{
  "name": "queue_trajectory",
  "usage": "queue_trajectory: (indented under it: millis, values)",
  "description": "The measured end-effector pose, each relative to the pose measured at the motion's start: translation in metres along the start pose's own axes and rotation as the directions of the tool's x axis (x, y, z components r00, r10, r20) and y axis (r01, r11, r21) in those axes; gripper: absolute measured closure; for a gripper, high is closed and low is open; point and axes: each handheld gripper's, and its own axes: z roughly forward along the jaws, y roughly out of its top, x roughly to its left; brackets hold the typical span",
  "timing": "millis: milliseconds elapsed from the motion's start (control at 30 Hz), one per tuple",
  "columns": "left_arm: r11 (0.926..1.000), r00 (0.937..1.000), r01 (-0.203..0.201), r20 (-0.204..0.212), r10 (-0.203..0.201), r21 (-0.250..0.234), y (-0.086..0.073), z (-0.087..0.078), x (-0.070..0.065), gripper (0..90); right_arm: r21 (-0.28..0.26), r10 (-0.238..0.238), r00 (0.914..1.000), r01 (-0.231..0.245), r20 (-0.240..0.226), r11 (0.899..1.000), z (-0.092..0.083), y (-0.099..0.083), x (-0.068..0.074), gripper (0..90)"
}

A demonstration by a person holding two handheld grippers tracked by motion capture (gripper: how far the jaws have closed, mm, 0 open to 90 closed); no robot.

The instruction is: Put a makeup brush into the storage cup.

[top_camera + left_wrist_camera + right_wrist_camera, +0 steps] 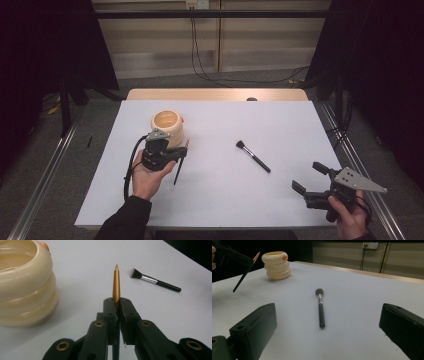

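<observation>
1. The left gripper [175,151] is clamped tight on a thin brush [116,282] with a gold ferrule and a dark handle. The gold tip sticks out just past the jaws, and the handle slants down and back below them, clear of the bench [280,200].
2. Just to the left of that gripper's jaws stands a cream ribbed pot [168,126], open at the top, with a small orange spot on its side. The gold tip is near its wall but apart from it.
3. The held brush looks light, stiff and smooth, so it could swivel or slip in a narrow pinch. A hold on the ferrule or just behind it, as now, seems the steadiest.
4. The pot looks rigid and stable, though probably light enough to be nudged if the brush catches its rim.
5. A second brush [253,156], black-handled with a flat dark head, lies on the bench ahead of the right gripper and well apart from the left one. It should be light and roll easily; mid-handle looks the best place to pinch it.
6. The right gripper [309,177] hovers low with its jaws wide apart and nothing between them.
7. The bristle end of the held brush is too small to make out, the contact inside the jaws is hidden, and I cannot tell what the pot holds.
</observation>
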Motion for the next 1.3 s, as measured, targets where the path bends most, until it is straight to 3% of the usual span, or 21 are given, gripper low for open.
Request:
queue_trajectory:
  millis: [400,733,1033,1300]
  values:
    - [0.9968,0.9991,-0.03,0.028,0.032,-0.074,-0.001,-0.012,-0.006,84.2,-0.001,0.001,1.0,-0.001,0.0,1.0,0.0,0.0,0.0,0.6]
    - [0.9809,0.998,-0.042,0.039,0.05,-0.19,-0.002,-0.025,-0.009,84.1,-0.002,0.001,1.0,-0.001,-0.004,1.0,0.0,0.0,0.0,0.6]
    - [0.9733,0.9973,-0.048,0.043,0.059,-0.225,0.0,-0.03,-0.01,84.2,-0.023,-0.003,0.9993,0.002,-0.038,1.0,0.0,0.001,0.001,0.0]
    - [0.9651,0.9972,-0.061,0.026,0.07,-0.255,0.003,-0.037,-0.01,84.2,-0.02,0.002,0.9996,-0.002,-0.028,1.0,0.0,0.0,0.0,0.0]
